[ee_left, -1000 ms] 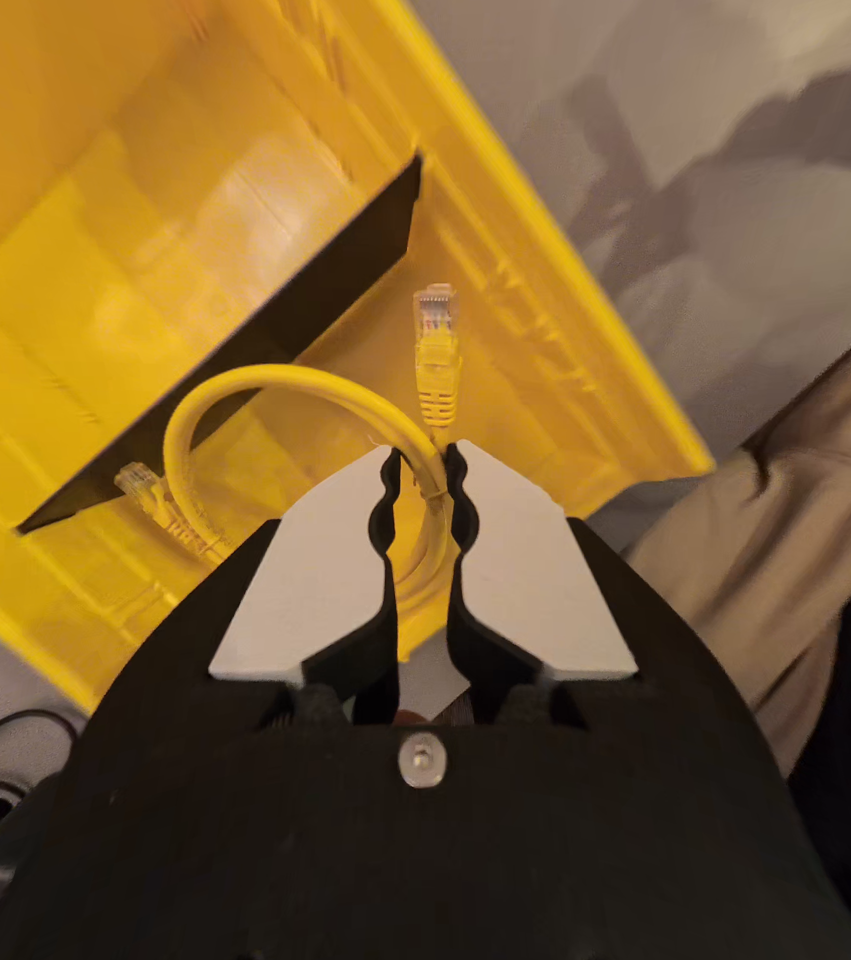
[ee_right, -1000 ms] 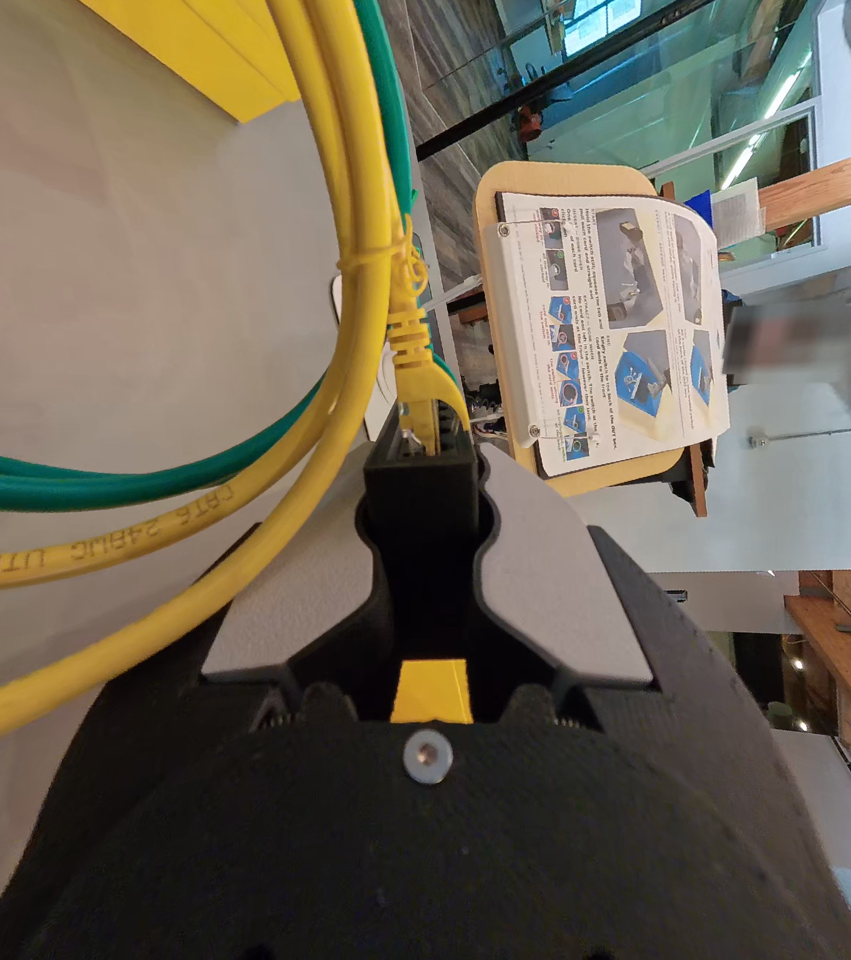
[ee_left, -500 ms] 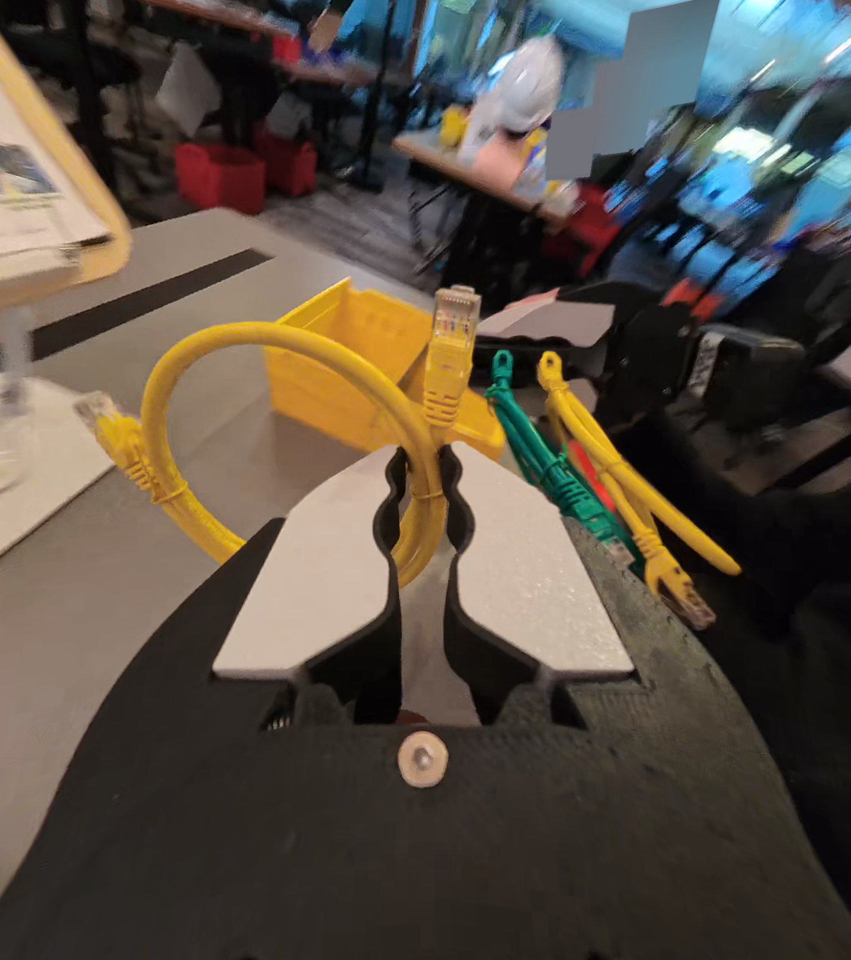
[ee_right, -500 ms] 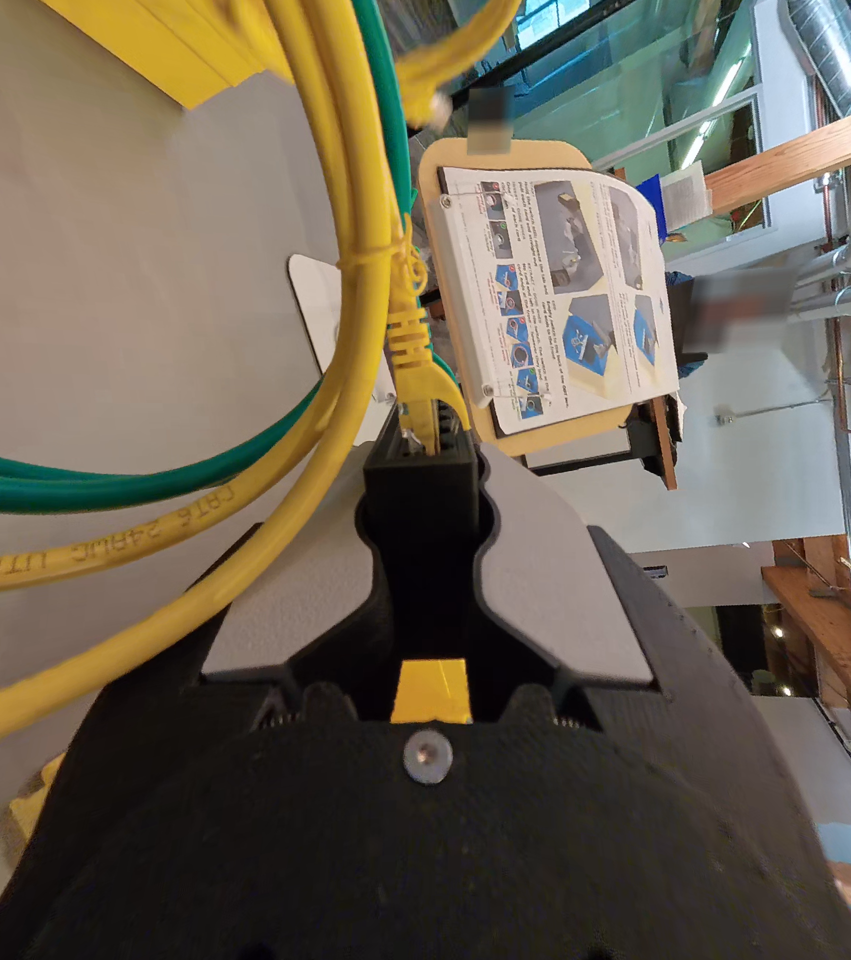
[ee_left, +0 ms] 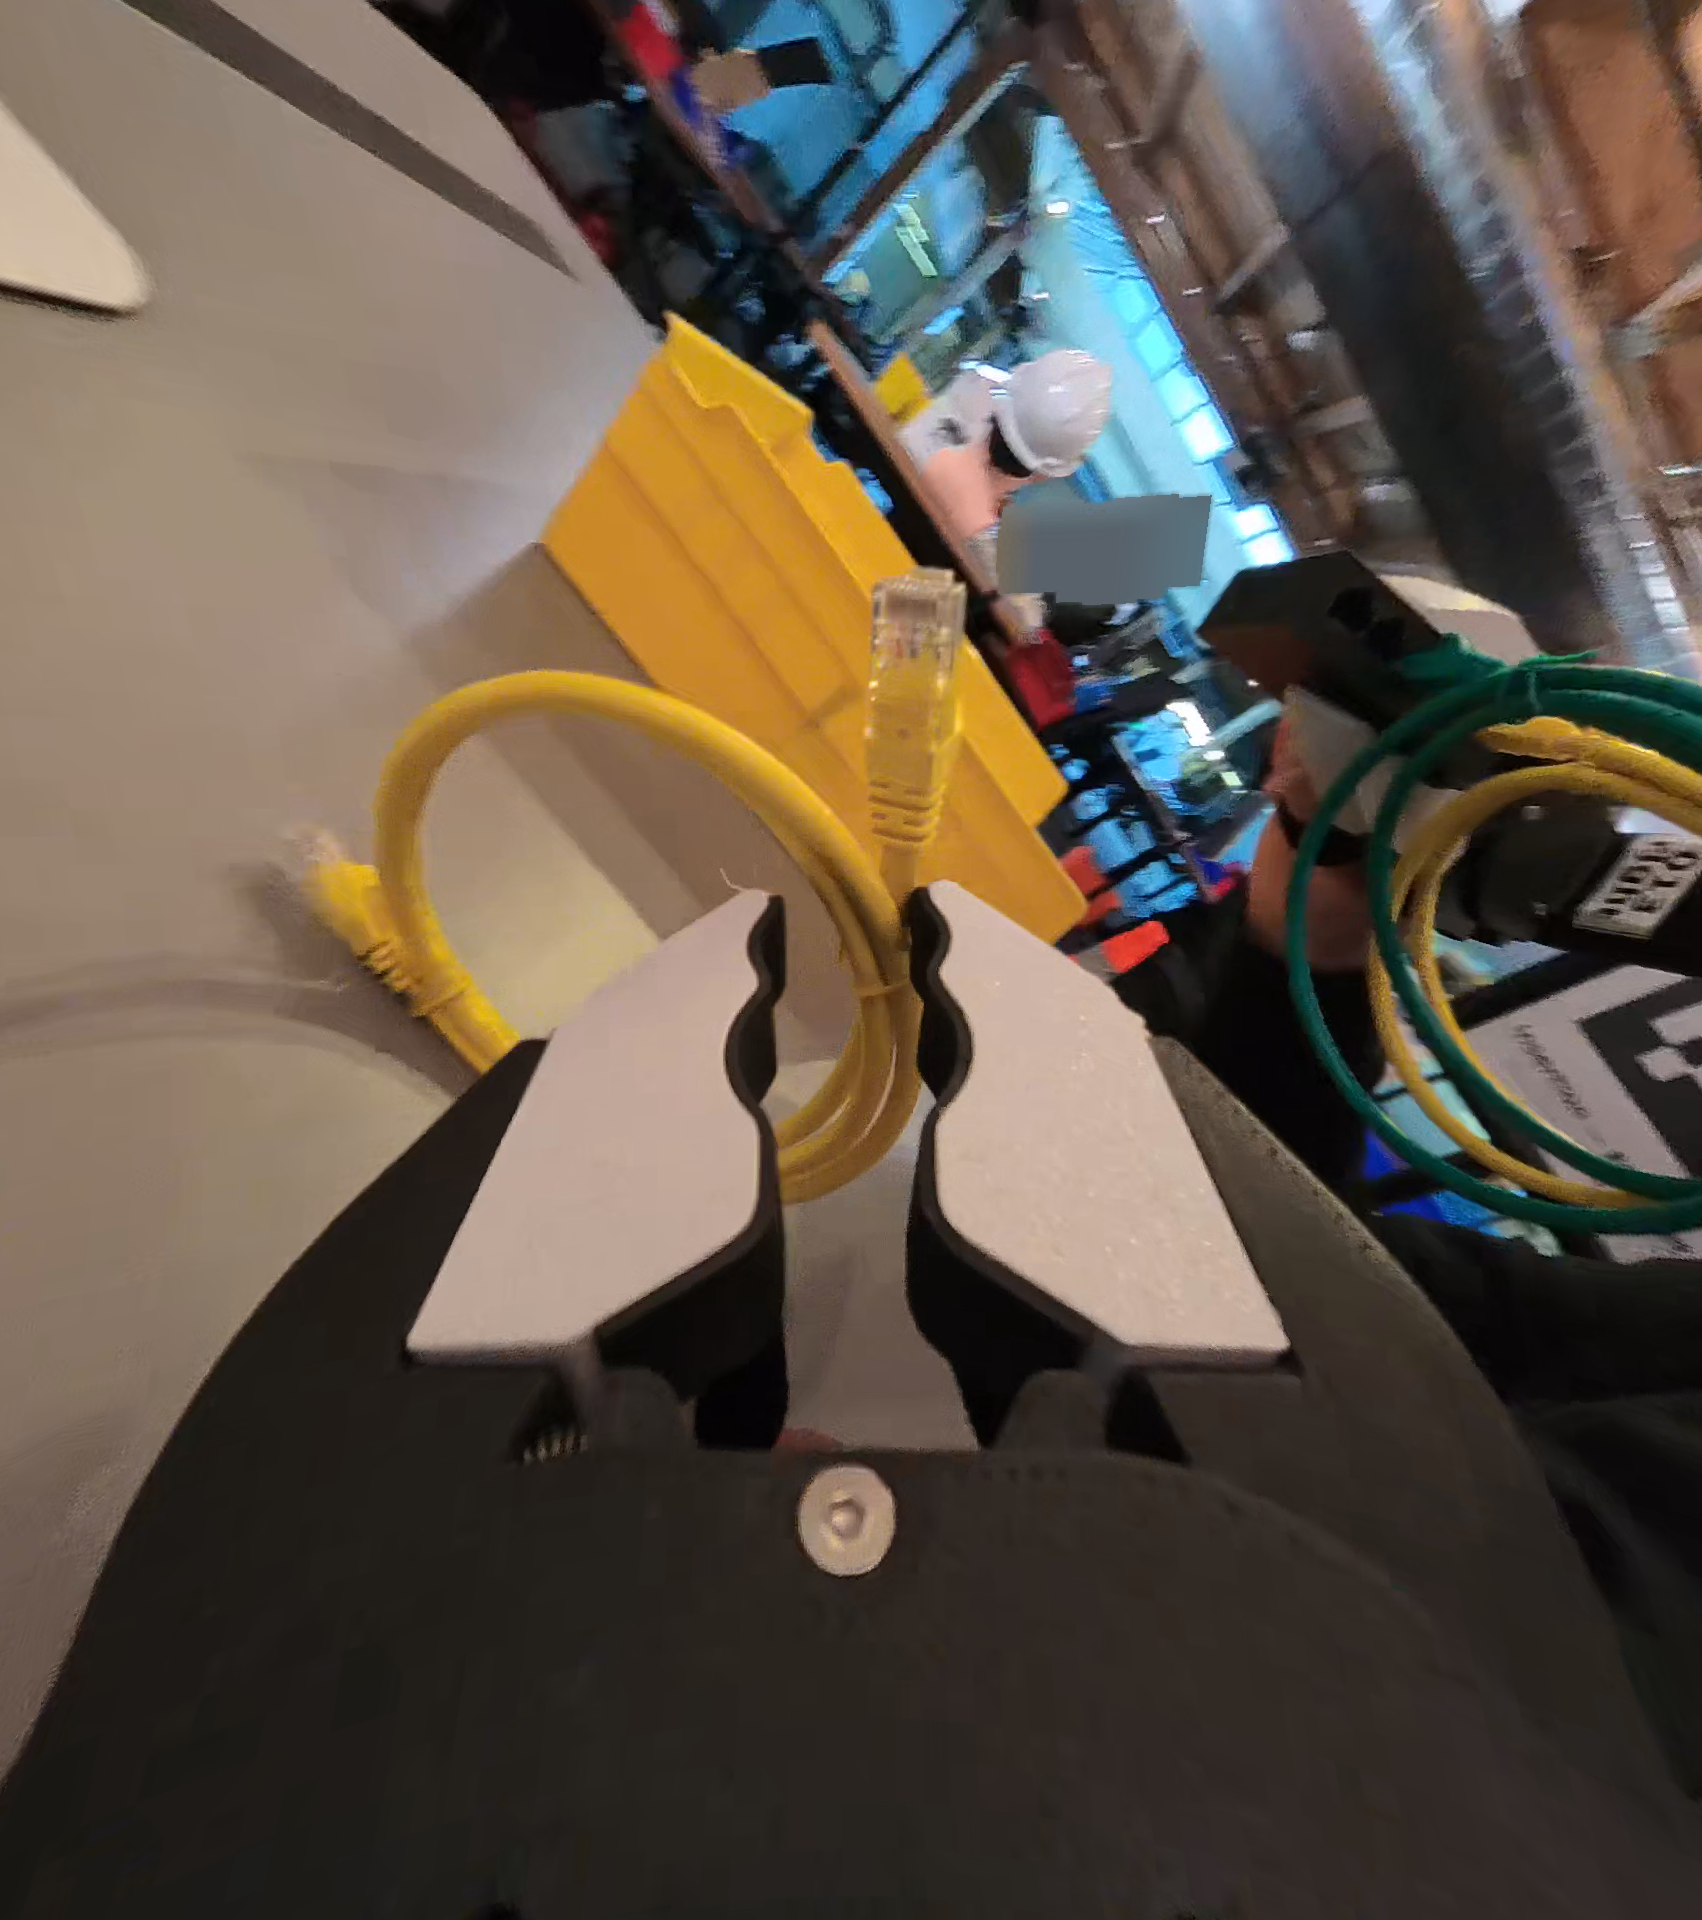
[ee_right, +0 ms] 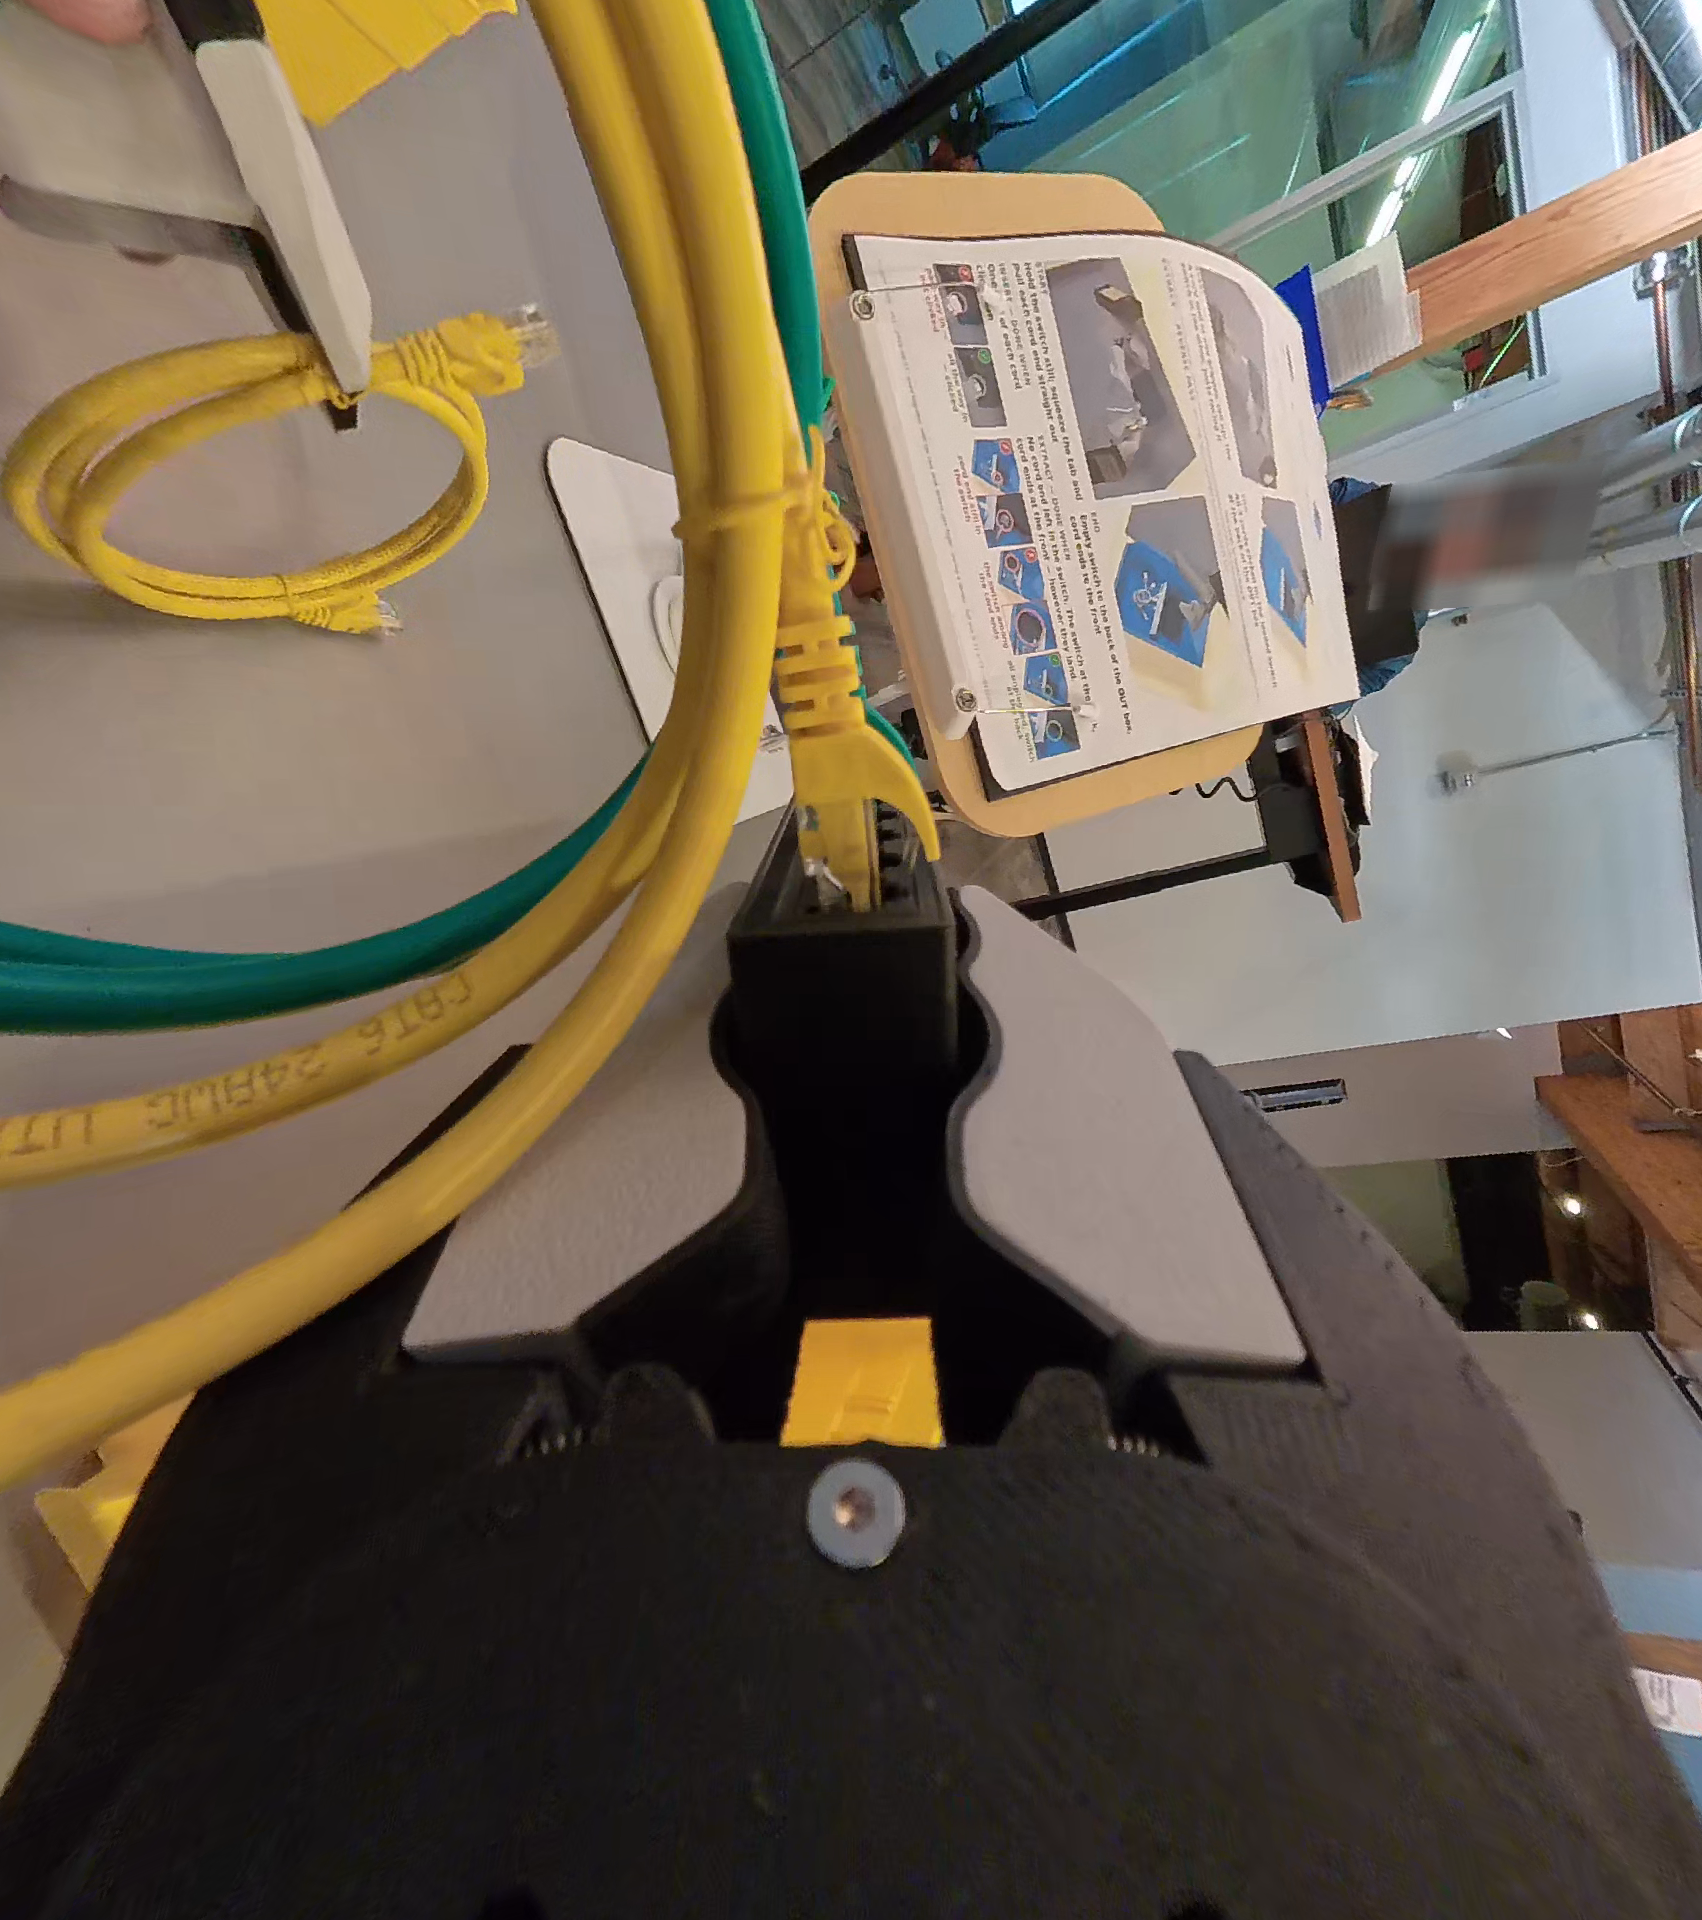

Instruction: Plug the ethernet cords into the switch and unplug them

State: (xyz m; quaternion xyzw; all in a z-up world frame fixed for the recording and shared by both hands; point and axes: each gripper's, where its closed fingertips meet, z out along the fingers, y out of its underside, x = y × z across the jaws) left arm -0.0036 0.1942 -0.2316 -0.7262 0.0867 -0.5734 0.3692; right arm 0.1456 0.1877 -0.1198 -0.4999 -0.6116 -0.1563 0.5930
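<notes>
My left gripper is shut on a short coiled yellow ethernet cord; one clear plug sticks up past the fingertips, the other end hangs at the left. My right gripper is shut on the black switch, held in the air. A yellow cord is plugged into the switch, and yellow and green loops hang from it. In the left wrist view the switch shows at the right with green cord in it. In the right wrist view the left gripper holds its yellow coil at upper left.
A yellow bin stands on the grey table. An instruction sheet on a wooden board stands on a white base behind. A person's dark sleeve is at the right. A workshop background lies beyond. Across from one pair of fingers to the other is roughly 20 cm.
My left gripper has swung away from the yellow bin's inside, carrying the yellow cord over the table toward the switch. It has come into the right wrist view at upper left. The right gripper stays nearly still.
</notes>
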